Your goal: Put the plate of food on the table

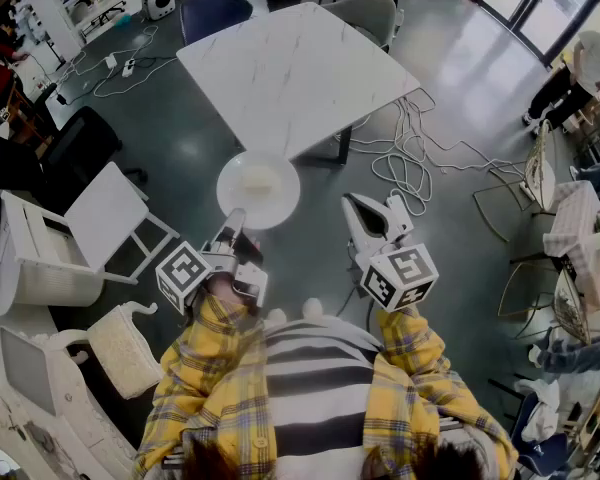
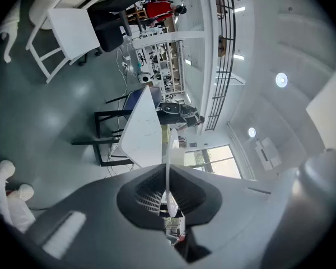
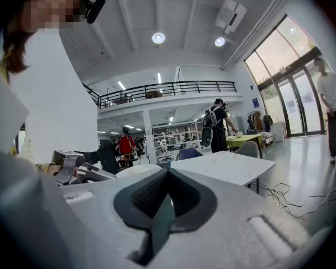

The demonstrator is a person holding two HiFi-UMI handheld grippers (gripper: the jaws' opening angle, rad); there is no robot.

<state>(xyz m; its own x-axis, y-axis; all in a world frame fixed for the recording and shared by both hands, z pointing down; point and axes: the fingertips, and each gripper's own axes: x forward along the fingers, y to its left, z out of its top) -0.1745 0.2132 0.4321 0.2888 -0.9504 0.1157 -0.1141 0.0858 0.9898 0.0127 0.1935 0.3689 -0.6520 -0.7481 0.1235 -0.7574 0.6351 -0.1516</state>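
Your left fingers [image 1: 233, 223] clamp the plate [image 1: 258, 190] at its near rim; right fingers [image 1: 360, 218] closed, empty. Likely stiff, breakable, tip-prone: keep it level.

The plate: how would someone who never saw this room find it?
Find the big white marble table on the grey floor. Just before its near corner, the left gripper pinches a white plate by its rim. Unlike the square table, it is round and carries pale food.
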